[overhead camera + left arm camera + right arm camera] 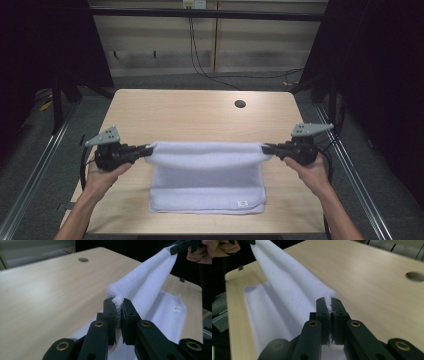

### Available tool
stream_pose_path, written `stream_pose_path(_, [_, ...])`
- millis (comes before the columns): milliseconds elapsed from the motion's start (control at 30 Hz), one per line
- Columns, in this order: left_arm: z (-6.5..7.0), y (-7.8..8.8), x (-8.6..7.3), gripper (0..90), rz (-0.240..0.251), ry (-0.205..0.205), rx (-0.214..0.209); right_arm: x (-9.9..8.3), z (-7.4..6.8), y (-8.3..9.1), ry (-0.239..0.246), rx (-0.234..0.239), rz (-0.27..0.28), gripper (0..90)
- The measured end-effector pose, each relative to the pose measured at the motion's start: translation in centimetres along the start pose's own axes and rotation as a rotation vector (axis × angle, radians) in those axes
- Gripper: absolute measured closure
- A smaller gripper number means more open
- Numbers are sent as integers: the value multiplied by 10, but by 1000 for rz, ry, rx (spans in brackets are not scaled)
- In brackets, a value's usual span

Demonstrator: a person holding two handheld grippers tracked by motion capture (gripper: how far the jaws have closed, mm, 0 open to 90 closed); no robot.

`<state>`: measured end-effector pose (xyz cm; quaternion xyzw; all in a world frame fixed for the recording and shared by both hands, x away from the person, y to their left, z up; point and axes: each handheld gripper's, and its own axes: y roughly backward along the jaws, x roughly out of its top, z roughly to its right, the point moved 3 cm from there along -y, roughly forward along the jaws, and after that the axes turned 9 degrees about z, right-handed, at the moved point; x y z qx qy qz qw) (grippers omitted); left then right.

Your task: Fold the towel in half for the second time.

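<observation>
left black two-jaw gripper: clamped on one corner of white fluffy terry towel | towel: raised edge stretched between both grippers, lower part lying on light wooden table | right black two-jaw gripper: clamped on opposite corner

One overhead cam, two riding the grippers

High view looks forward and down; the gripper views sit close, facing each other along the same towel.

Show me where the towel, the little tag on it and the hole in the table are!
towel (207,172), high view, middle of the cloth.
tag (242,203), high view, the small label near the towel's near edge.
hole (240,104), high view, its dark centre.
</observation>
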<state>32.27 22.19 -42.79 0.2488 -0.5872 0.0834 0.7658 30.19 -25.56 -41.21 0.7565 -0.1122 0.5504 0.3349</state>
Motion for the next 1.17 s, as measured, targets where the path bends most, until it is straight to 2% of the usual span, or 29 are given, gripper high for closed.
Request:
stream_pose_path(167, [22,4,-39,835,-128,-7,-43,-48,-27,4,-31,56,-74,852])
stream_pose_path(200, [26,5,-47,834,-151,4,-56,-56,-32,5,-15,76,-104,847])
stream_pose_path(233, [29,7,-54,833,-175,-1,-58,-64,-37,6,-5,82,-137,840])
stream_pose_path(300, [35,10,-69,825,-191,28,-79,-74,-42,9,-20,98,-163,823])
stream_pose_path(367, [40,15,-80,793,-224,37,-81,-82,-46,11,-44,112,-171,781])
stream_pose_path(533, [51,33,-88,712,-193,85,-142,-103,-57,21,-118,151,-171,666])
stream_pose_path(600, [53,38,-88,694,-171,85,-147,-106,-60,26,-125,137,-156,632])
stream_pose_path(733, [46,36,-76,624,-98,99,-79,-96,-53,34,-131,53,-32,609])
stream_pose_path(800, [35,30,-72,572,-89,109,-4,-92,-44,35,-143,5,18,581])
stream_pose_path(867, [23,24,-69,558,-67,142,48,-89,-36,36,-148,-49,55,549])
stream_pose_path(1000, [8,13,-67,495,-53,123,107,-88,-26,39,-159,-96,106,496])
stream_pose_path(1067, [6,12,-72,458,-63,119,119,-89,-22,42,-151,-120,121,468])
stream_pose_path(1133, [5,17,-73,423,-31,151,143,-91,-18,46,-160,-147,141,460])
stream_pose_path(1167, [4,18,-73,407,-36,165,149,-93,-17,48,-163,-155,149,451])
